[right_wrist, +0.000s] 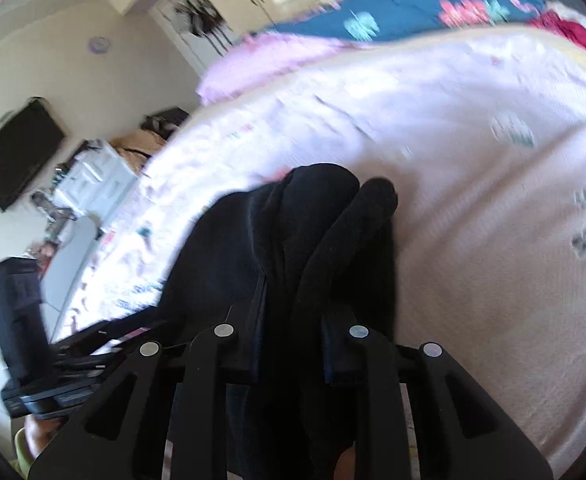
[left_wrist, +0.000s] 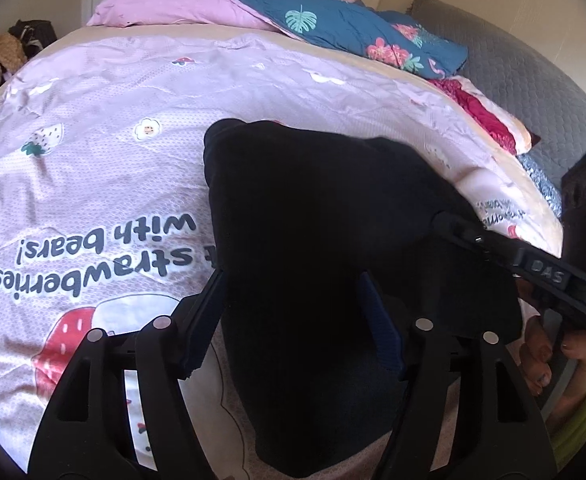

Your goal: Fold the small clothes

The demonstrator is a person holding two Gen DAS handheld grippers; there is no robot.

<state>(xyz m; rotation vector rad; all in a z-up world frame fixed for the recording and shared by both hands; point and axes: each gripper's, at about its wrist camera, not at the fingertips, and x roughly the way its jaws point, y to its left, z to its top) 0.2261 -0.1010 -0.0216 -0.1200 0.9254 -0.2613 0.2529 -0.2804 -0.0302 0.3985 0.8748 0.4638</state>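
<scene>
**Black garment held in right gripper; left gripper slack around it**

A black garment [left_wrist: 333, 240] is seen over the pink bedspread [left_wrist: 113, 160], bunched and draped, not flat. Which kind of small garment it is cannot be told; the cloth is too dark for seams to be read.

Right gripper [right_wrist: 293, 320]: the jaws are drawn close together and a thick fold of the garment [right_wrist: 293, 248] is pinched between them, with a rolled lobe standing up just ahead of the tips. It is judged clenched on the cloth. The right view is smeared, so fine contact is not resolved.

Left gripper [left_wrist: 293, 312]: the jaws stand apart. The garment hangs between and ahead of them, lying against the right-hand finger; the left-hand finger appears clear of it. No pinch is seen; it is recorded as released. In the left view the right gripper [left_wrist: 445, 220] is seen at the garment's far right edge.

Risks, judged:
- Several layers appear caught in the right pinch, so a crooked, lumpy fold could be set.
- With only one point held, the cloth could swing or twist when moved.
- If the left jaws are closed where they stand, a mid-panel bunch rather than an edge could be taken.
- The bedspread beneath could be snagged if the tips are lowered.
</scene>
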